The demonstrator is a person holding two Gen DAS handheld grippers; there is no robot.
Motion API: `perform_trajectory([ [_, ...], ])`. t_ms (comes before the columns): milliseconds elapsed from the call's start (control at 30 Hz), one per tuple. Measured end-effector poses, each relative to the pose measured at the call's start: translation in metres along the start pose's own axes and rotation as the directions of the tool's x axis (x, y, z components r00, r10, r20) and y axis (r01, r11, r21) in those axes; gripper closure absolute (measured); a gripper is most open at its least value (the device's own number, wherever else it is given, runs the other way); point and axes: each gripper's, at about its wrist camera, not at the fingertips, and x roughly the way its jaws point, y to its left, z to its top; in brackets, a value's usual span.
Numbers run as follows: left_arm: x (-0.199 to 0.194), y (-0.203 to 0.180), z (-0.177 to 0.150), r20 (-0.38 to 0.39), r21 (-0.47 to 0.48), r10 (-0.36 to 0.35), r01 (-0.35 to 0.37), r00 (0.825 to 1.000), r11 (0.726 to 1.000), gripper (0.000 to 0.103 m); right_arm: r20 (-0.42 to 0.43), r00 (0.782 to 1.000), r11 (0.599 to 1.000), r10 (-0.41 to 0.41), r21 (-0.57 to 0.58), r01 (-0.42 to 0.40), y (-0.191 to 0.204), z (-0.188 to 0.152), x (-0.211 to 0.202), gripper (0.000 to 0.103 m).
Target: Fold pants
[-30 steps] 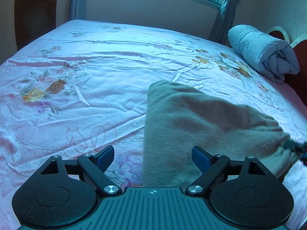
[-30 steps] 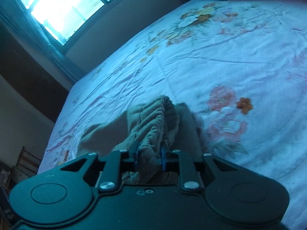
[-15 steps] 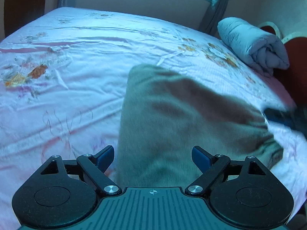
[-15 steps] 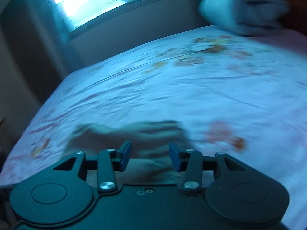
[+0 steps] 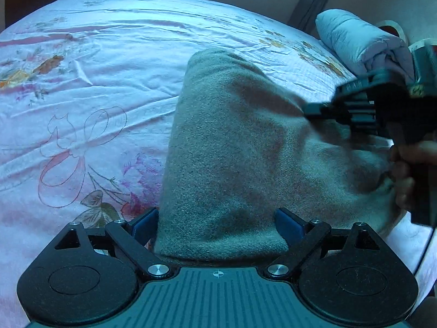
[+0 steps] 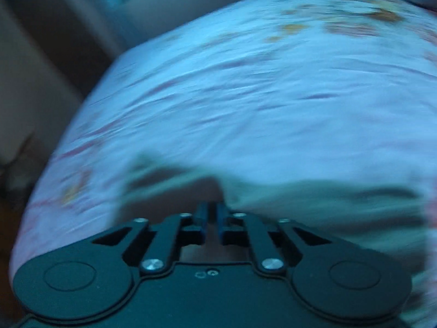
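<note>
2 things changed in the last second, both on the right side. Right gripper (image 6: 210,218) had a bunched wad of the pants (image 5: 232,150) pinched between its pads, then the jaws spread and let it drop, and now they've just been closing again with nothing between them, only a thin gap left, basically together. It also swung across fast, so its own view is pure blur. From the left wrist view it shows up over the right part of the cloth, a hand (image 5: 409,169) wrapped round its handle.

Left gripper (image 5: 217,225) came down a bit and its jaws have just been opening a touch wider. They sit wide apart, straddling the near edge of the pants, pads not pressing on the fabric.

Pants lie as a flat, folded, grey-green slab on the bed (image 5: 95,82), near the front edge, rolled duvet (image 5: 360,41) well off at the head end.

Guess: that fold just got laid down, and the closed right jaws look set to smooth it or go hunting for the next edge.
</note>
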Motion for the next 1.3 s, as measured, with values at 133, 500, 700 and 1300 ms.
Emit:
perform_trajectory([
  [133,0.000,0.000,0.006,-0.002,-0.011,-0.002,0.002,1.000,1.000,0.010,0.042,0.997,0.996,-0.066,0.060,0.063,-0.031,0.010,-0.009,0.103],
  [500,-0.008,-0.004,0.028,-0.012,0.001,0.026,-0.026,1.000,1.000,0.010,0.037,0.997,0.997,0.070,-0.045,-0.068,0.012,-0.043,-0.053,0.090],
  [700,-0.011,-0.016,0.032,-0.022,0.028,0.072,-0.072,0.997,0.997,0.010,0.011,1.000,1.000,-0.001,-0.013,0.001,-0.017,-0.059,-0.058,0.093],
  [1300,-0.053,-0.036,0.061,0.080,0.127,0.108,-0.117,0.991,0.985,0.003,0.276,0.958,0.995,-0.078,-0.041,0.093,-0.018,-0.057,-0.167,0.021],
])
